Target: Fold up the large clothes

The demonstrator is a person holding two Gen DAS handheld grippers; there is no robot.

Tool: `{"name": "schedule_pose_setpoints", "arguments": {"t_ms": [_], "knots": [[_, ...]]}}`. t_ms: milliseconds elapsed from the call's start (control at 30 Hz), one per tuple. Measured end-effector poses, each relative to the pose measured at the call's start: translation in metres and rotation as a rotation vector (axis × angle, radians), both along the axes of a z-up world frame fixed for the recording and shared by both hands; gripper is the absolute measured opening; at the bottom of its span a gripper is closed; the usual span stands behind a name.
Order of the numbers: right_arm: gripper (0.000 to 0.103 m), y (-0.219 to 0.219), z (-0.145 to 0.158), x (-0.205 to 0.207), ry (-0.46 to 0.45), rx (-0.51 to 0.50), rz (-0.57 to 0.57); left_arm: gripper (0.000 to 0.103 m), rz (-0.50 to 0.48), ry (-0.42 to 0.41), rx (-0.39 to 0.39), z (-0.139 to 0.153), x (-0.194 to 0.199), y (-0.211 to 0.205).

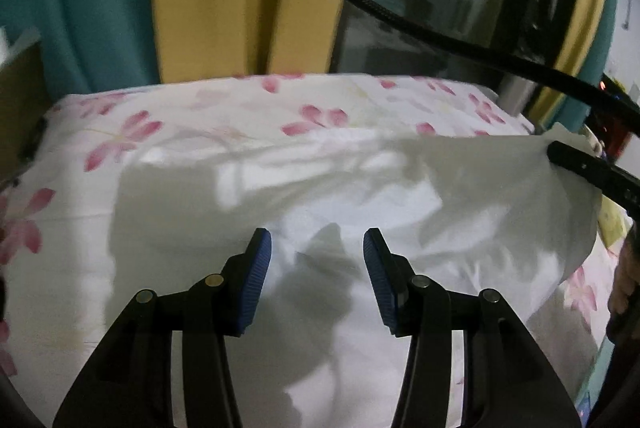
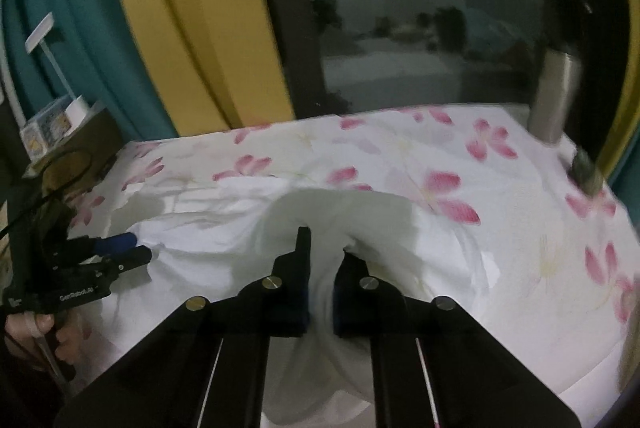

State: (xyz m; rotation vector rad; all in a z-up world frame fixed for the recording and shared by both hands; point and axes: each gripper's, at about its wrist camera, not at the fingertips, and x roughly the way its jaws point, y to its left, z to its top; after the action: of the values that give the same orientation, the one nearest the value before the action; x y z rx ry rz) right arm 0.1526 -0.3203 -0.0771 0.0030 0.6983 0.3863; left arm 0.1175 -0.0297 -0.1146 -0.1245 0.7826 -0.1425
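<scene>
White garment lies mid-bed. My right gripper is clenched on a raised fold; my left gripper hangs released above it.

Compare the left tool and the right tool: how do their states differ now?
The left tool stands open with nothing between its blue pads, above the white garment. The right tool is shut on a raised fold of that garment. Both point down toward the flowered bed cover.
</scene>
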Motion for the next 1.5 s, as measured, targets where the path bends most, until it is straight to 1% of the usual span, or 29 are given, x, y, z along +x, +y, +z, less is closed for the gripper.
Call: {"name": "schedule_pose_setpoints", "arguments": {"t_ms": [133, 333, 567, 700, 833, 1000, 1200, 1267, 1300, 1367, 1400, 1433, 1467, 1500], "knots": [[0.008, 0.028, 0.015, -0.001, -0.031, -0.037, 0.04, 0.051, 0.039, -0.036, -0.013, 0.011, -0.006, 0.024], [0.008, 0.074, 0.027, -0.005, -0.058, -0.068, 0.11, 0.051, 0.104, -0.055, -0.028, 0.016, -0.016, 0.064], [0.008, 0.131, 0.029, -0.011, -0.066, -0.085, 0.213, 0.051, 0.172, -0.066, -0.027, 0.016, -0.025, 0.102], [0.008, 0.165, 0.018, -0.013, -0.047, -0.095, 0.28, 0.051, 0.195, -0.067, -0.031, 0.016, -0.028, 0.119], [0.008, 0.198, 0.001, -0.014, -0.007, -0.099, 0.347, 0.051, 0.213, -0.071, -0.031, 0.015, -0.033, 0.134], [0.008, 0.227, -0.019, -0.019, 0.04, -0.107, 0.406, 0.051, 0.24, -0.073, -0.033, 0.013, -0.04, 0.15], [0.009, 0.253, -0.053, -0.027, 0.145, -0.124, 0.475, 0.051, 0.258, -0.068, -0.029, 0.01, -0.043, 0.16], [0.012, 0.261, -0.065, -0.032, 0.193, -0.131, 0.523, 0.051, 0.26, -0.067, -0.027, 0.01, -0.044, 0.162], [0.012, 0.265, -0.07, -0.037, 0.211, -0.126, 0.555, 0.051, 0.261, -0.067, -0.026, 0.01, -0.044, 0.163], [0.013, 0.269, -0.074, -0.043, 0.224, -0.119, 0.59, 0.051, 0.265, -0.065, -0.028, 0.011, -0.044, 0.164], [0.022, 0.269, -0.075, -0.046, 0.231, -0.112, 0.611, 0.051, 0.267, -0.064, -0.029, 0.011, -0.045, 0.165], [0.027, 0.268, -0.073, -0.049, 0.23, -0.104, 0.624, 0.051, 0.268, -0.064, -0.03, 0.011, -0.045, 0.166], [0.038, 0.266, -0.071, -0.052, 0.221, -0.094, 0.635, 0.051, 0.27, -0.064, -0.032, 0.012, -0.045, 0.166], [0.042, 0.264, -0.067, -0.057, 0.206, -0.095, 0.64, 0.051, 0.271, -0.064, -0.035, 0.013, -0.045, 0.165]]}}
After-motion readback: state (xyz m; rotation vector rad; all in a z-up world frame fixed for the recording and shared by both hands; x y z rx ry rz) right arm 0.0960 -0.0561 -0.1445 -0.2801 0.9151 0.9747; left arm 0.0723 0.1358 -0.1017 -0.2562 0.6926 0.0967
